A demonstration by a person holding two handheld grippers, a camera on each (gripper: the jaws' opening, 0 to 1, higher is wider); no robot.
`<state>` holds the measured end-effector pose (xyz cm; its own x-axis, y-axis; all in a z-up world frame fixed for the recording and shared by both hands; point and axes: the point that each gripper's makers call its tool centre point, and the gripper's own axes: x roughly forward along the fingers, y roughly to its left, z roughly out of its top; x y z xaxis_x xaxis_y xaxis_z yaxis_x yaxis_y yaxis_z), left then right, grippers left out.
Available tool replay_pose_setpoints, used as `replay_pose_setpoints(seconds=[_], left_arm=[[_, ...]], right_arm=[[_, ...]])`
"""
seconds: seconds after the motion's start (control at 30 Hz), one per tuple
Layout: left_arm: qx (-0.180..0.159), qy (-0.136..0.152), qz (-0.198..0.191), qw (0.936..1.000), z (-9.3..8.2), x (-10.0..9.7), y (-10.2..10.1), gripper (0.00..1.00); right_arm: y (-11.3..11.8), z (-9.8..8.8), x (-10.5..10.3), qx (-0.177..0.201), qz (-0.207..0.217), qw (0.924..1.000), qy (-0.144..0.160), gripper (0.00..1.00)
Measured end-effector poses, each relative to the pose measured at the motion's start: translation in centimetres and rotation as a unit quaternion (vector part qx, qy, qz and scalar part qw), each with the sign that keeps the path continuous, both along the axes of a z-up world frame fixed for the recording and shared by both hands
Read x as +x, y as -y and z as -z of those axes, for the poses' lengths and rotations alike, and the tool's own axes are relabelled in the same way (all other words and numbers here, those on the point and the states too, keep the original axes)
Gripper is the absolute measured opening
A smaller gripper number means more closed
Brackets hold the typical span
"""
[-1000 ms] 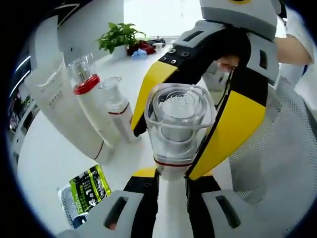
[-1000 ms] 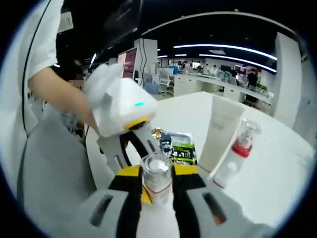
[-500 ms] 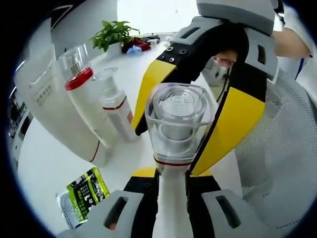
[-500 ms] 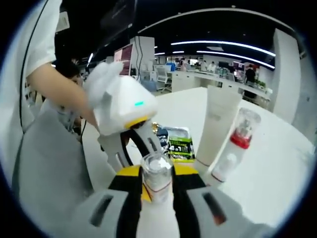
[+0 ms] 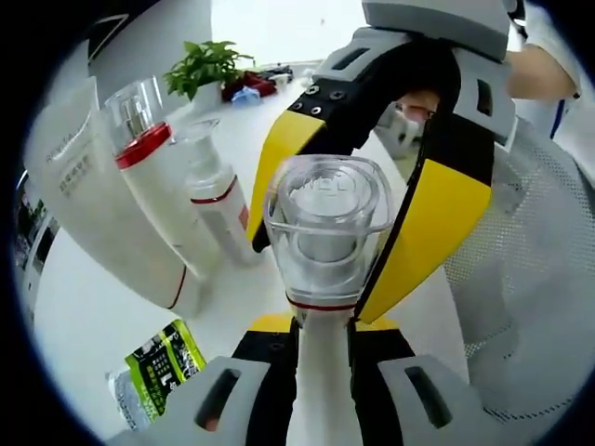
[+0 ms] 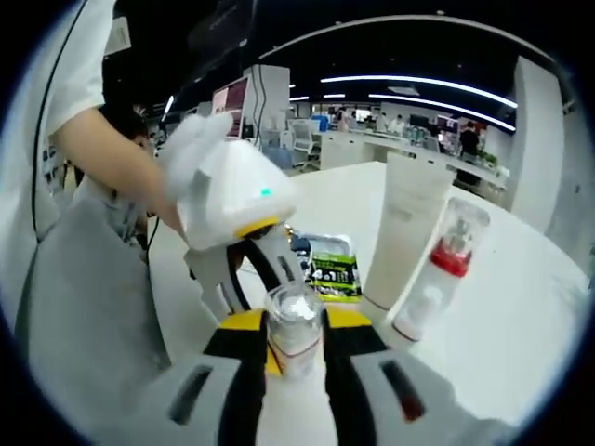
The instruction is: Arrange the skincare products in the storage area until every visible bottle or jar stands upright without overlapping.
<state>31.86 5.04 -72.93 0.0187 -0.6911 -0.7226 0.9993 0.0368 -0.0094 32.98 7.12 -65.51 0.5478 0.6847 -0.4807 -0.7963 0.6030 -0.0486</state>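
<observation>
**White pump bottle held by both grippers**

You hold one white bottle with a clear square cap (image 5: 330, 228) between both tools. Your left gripper (image 5: 323, 339) clamps its body from below; your right gripper (image 6: 295, 336) is closed on the same bottle (image 6: 294, 327), its yellow jaws flanking the cap.

On the white table (image 6: 521, 325), just beside: a tall white squeeze tube (image 6: 403, 223), a red-collared white pump bottle (image 6: 437, 279), a smaller pump bottle (image 5: 212, 190), and a green-and-black sachet (image 6: 332, 267). Further back: a potted green plant (image 5: 206, 67).

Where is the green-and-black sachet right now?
The green-and-black sachet lies flat on the white table, lower left in the left gripper view, in front of the tall white tube.
</observation>
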Motion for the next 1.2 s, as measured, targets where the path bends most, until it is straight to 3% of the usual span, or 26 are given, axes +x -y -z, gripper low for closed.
replay_pose_setpoints(seconds=[0.2, 0.57, 0.9, 1.2], left_arm=[[-0.007, -0.006, -0.005, 0.9999, 0.0, 0.8, 0.1, 0.17], [-0.02, -0.016, -0.028, 0.9993, 0.1, 2.9, 0.5, 0.17], [-0.021, -0.019, -0.033, 0.999, 0.1, 4.7, 1.4, 0.17], [-0.018, -0.017, -0.028, 0.9993, 0.0, 6.0, 2.3, 0.17]], right_arm=[[0.9, -0.3, 0.2, 0.015, 0.022, 0.9996, -0.008, 0.33], [2.0, -0.4, -0.4, 0.033, 0.044, 0.9982, -0.022, 0.42], [3.3, 0.2, -0.7, 0.027, 0.066, 0.9969, -0.032, 0.57], [4.4, 0.3, -0.6, 0.023, 0.084, 0.9956, -0.033, 0.62]])
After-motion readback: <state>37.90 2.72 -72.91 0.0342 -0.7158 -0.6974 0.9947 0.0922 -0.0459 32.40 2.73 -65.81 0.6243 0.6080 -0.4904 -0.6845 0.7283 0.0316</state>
